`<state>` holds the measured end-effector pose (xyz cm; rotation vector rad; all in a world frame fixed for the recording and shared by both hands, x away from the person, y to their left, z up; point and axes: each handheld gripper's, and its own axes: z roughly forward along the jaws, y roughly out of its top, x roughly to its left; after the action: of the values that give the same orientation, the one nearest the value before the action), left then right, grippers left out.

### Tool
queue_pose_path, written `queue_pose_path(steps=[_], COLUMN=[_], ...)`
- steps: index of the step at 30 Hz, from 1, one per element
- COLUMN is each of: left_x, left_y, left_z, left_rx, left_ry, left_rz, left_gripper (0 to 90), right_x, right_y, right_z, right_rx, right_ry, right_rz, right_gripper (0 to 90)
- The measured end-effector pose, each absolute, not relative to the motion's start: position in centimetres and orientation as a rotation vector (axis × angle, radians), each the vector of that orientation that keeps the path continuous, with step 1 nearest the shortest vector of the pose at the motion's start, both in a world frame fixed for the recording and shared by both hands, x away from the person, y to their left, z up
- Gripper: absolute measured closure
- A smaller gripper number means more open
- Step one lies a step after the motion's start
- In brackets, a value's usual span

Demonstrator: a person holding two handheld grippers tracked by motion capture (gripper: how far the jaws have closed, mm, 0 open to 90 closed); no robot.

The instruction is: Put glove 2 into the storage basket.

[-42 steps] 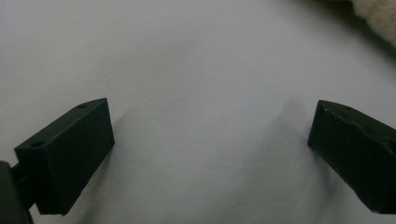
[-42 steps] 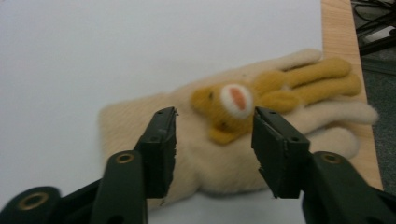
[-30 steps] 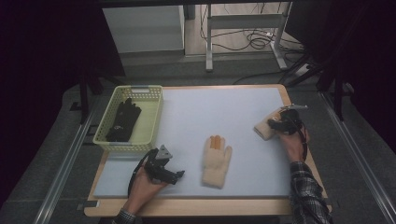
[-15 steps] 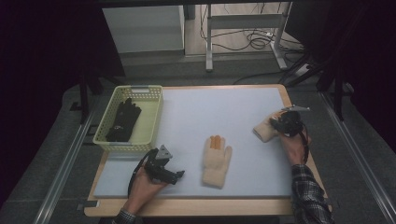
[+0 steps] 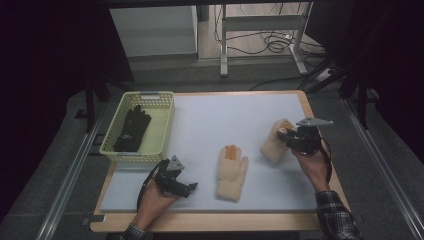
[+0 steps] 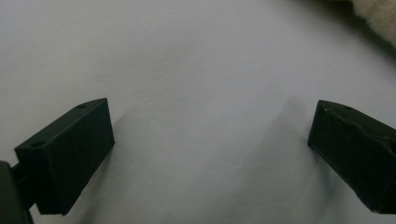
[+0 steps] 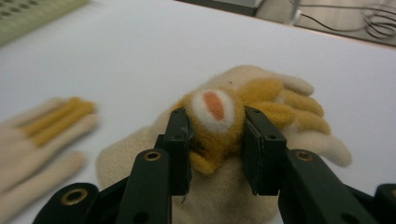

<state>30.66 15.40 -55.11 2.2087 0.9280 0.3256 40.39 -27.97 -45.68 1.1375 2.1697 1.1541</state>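
A cream glove point(image 5: 272, 145) with orange-yellow fingers hangs partly lifted at the right of the pale mat point(image 5: 225, 115). My right gripper point(image 5: 286, 136) is shut on it. In the right gripper view the jaws point(image 7: 215, 140) have just closed and pinch a bunched orange fold of that glove point(image 7: 285, 100). A matching cream glove point(image 5: 232, 170) lies flat at the mat's front middle, blurred at the left of the right gripper view point(image 7: 42, 135). My left gripper point(image 5: 192, 188) rests low at the front left, open, with bare mat between its jaws point(image 6: 210, 149).
A yellow-green mesh basket point(image 5: 162, 125) stands at the mat's left back with a black glove point(image 5: 131, 129) in it. The wooden table edge point(image 5: 210, 222) frames the mat. Cables and metal stand legs point(image 5: 223, 45) lie on the floor beyond the table.
The right gripper has closed on the cream glove and risen with it, drifting slightly toward the table's middle. The left hand and the flat glove have kept still.
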Motion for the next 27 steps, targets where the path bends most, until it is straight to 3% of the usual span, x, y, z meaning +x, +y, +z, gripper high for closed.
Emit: queue_pose_path(steps=[14, 27], left_x=[30.7, 30.7], left_y=[15.4, 15.4], left_z=[-55.1, -55.1], left_rx=[2.208, 2.207], left_ry=[0.928, 0.930], left_rz=[0.325, 0.325], left_gripper=[0.5, 0.5], right_x=[33.8, 33.6], right_y=[-20.2, -14.0], right_z=[-42.7, -48.2], right_rx=[0.812, 0.713], right_ry=[2.433, 2.615], right_rz=[1.309, 1.189], right_gripper=[63.8, 62.0])
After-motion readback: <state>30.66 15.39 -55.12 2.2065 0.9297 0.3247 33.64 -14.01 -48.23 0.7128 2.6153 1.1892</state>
